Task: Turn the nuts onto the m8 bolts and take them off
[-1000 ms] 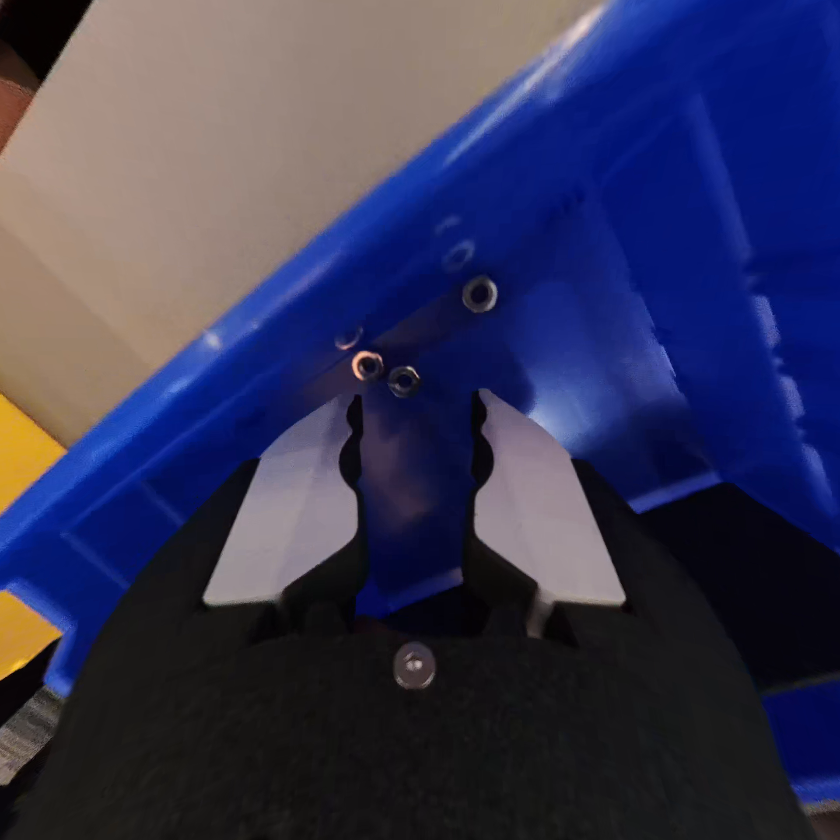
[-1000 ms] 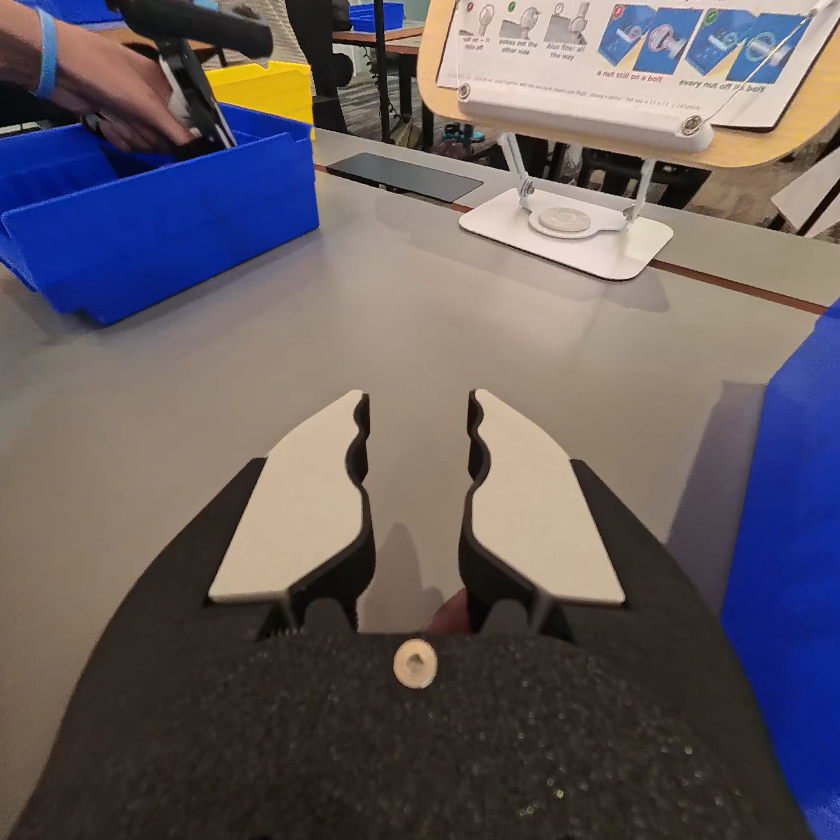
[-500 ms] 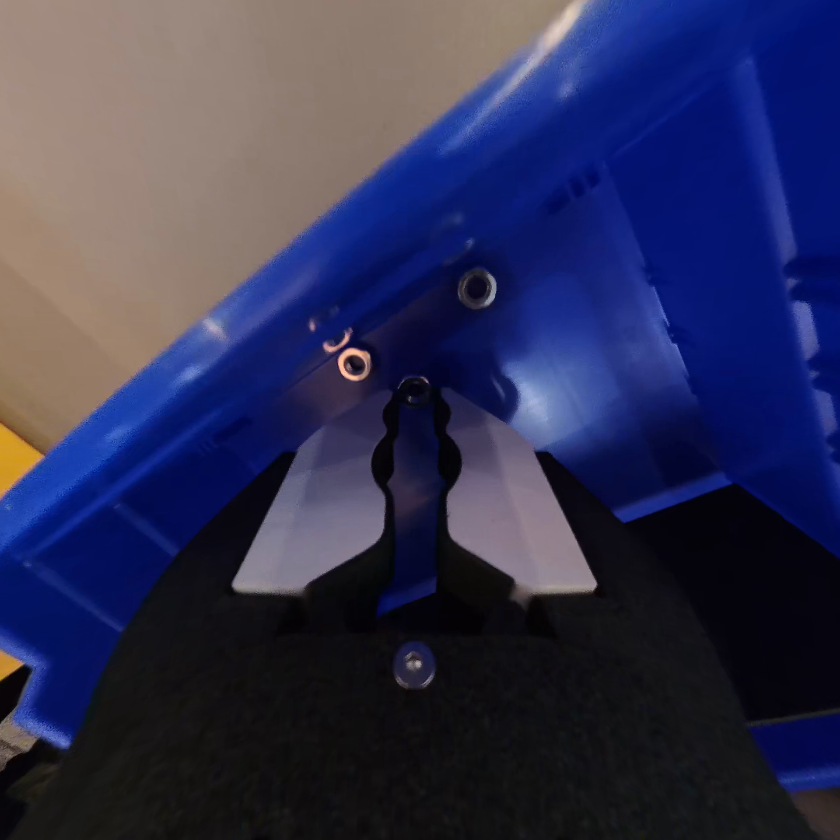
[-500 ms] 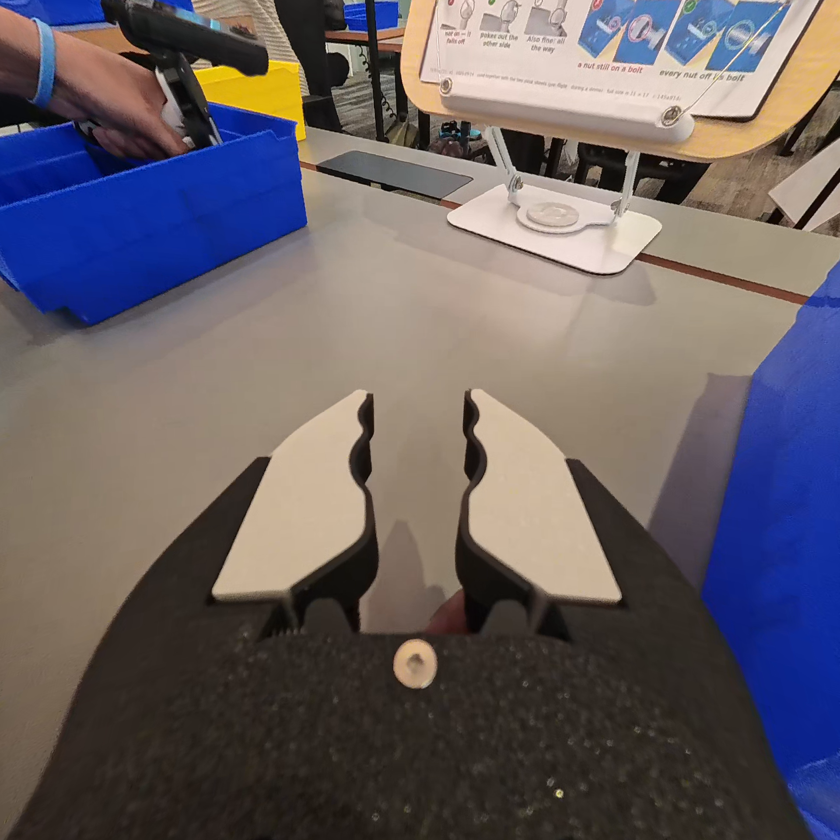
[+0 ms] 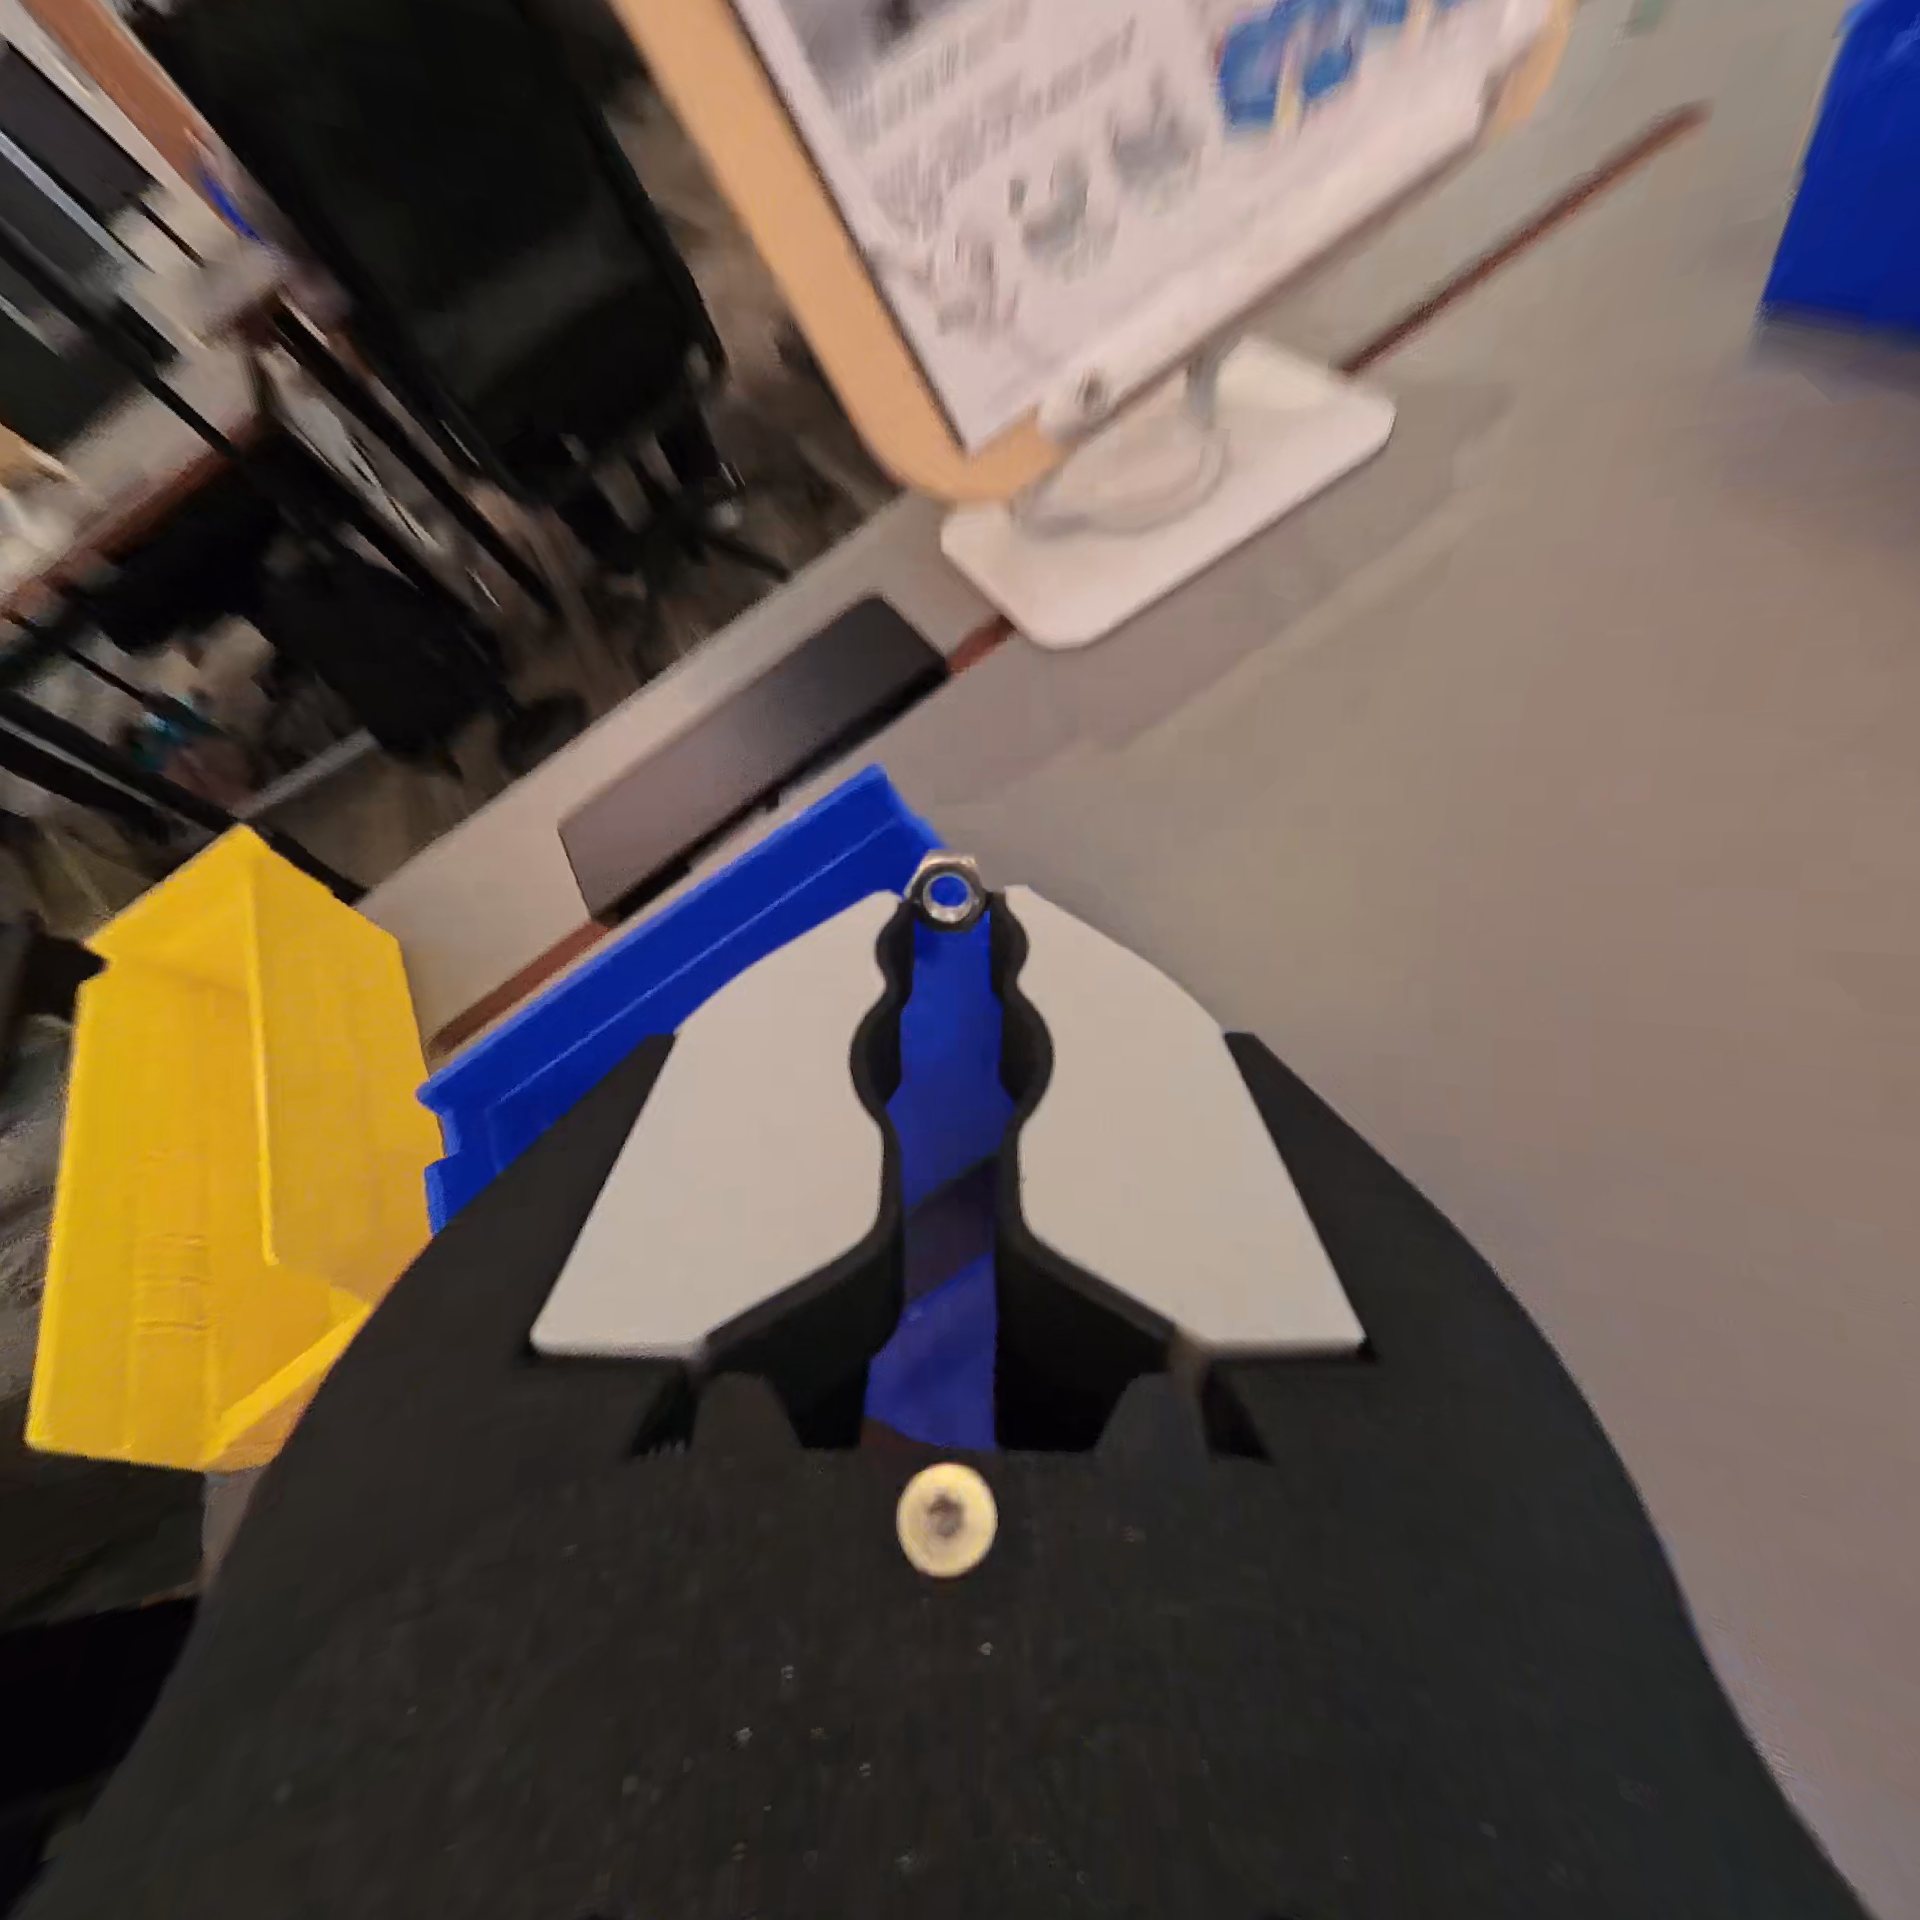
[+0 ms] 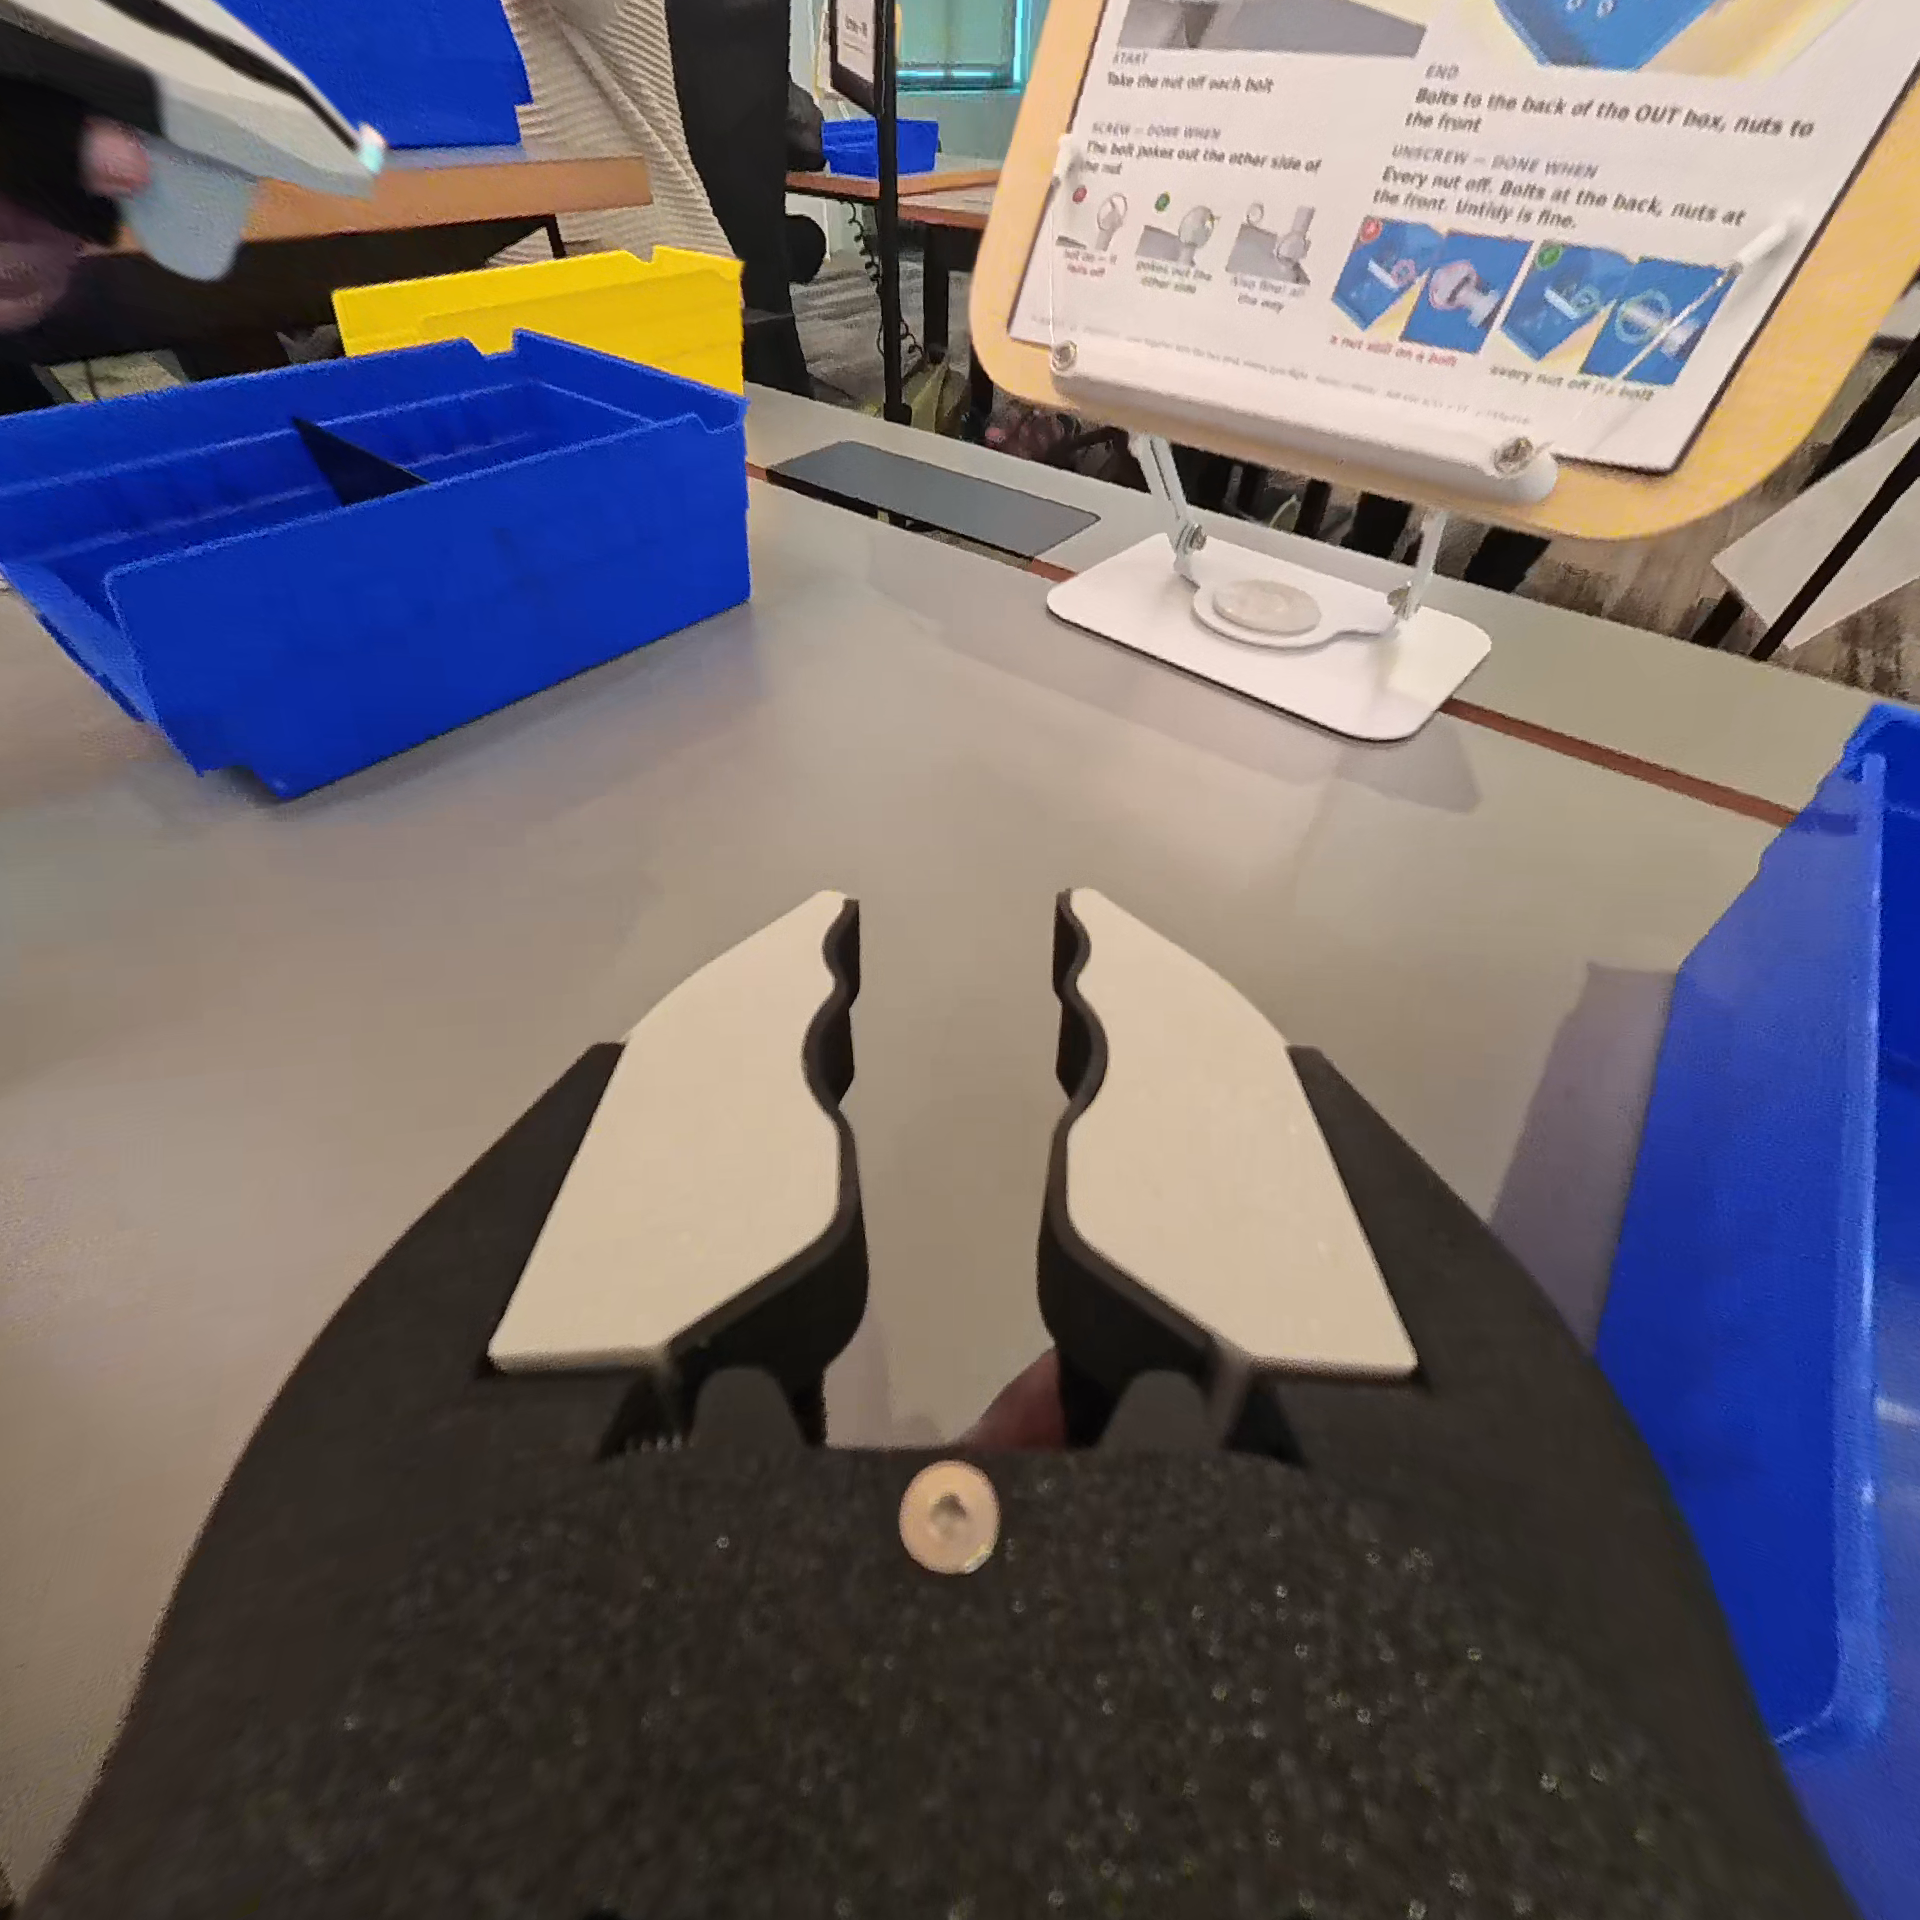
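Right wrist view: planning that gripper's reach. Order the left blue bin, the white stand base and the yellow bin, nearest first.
From the right gripper:
1. Blue bin, ahead left.
2. White stand base, ahead right, roughly as close as the blue bin.
3. Yellow bin, behind the blue bin.

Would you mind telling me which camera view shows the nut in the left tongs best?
The left wrist view: the nut sits sharp and close, pinched at the tips of the left tongs. The right wrist view shows only those tongs far off at the upper left; no nut is discernible there.
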{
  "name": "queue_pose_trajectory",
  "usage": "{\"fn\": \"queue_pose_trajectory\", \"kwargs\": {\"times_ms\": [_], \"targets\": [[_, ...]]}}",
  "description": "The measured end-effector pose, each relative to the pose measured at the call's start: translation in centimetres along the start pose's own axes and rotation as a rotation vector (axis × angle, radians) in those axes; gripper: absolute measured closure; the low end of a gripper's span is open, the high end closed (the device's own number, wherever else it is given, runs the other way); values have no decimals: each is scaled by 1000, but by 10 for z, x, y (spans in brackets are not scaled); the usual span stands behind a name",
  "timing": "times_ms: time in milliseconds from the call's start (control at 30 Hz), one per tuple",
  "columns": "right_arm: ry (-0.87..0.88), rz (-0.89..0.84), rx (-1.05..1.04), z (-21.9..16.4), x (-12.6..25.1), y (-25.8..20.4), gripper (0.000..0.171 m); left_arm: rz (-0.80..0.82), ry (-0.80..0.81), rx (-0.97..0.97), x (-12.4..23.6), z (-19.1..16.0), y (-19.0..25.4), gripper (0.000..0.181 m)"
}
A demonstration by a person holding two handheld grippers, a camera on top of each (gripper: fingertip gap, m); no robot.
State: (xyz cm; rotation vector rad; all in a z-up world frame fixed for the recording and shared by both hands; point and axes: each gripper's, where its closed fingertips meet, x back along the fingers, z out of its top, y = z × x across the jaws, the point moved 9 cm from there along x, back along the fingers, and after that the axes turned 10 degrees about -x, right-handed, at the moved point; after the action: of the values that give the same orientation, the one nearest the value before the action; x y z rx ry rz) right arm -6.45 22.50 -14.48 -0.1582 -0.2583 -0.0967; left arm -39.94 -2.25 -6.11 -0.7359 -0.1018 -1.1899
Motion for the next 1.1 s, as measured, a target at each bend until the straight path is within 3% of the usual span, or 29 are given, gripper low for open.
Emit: {"fn": "queue_pose_trajectory", "kwargs": {"times_ms": [133,267,467,567,733,900,1000,1100], "targets": [[11,-3,42,8,8,-12,136,111,190,51,45,10,61,167],[14,-18,46,6,20,-22,136,159,262,70,67,1,123,167],[7,-45,53,1,35,-29,137,20,268,83,72,-4,166,168],[12,-53,51,2,42,-31,136,-141,219,7,50,8,171,168],[-1,-60,35,0,48,-29,136,-544,59,-200,-30,40,191,168],[-26,-68,53,-2,51,-26,136,-844,-162,-559,-103,69,224,168],[-34,-69,48,-5,52,-24,136,-893,-259,-751,-138,80,246,168],[-47,-76,48,-8,53,-22,136,-957,-303,-808,-164,89,264,168]]}}
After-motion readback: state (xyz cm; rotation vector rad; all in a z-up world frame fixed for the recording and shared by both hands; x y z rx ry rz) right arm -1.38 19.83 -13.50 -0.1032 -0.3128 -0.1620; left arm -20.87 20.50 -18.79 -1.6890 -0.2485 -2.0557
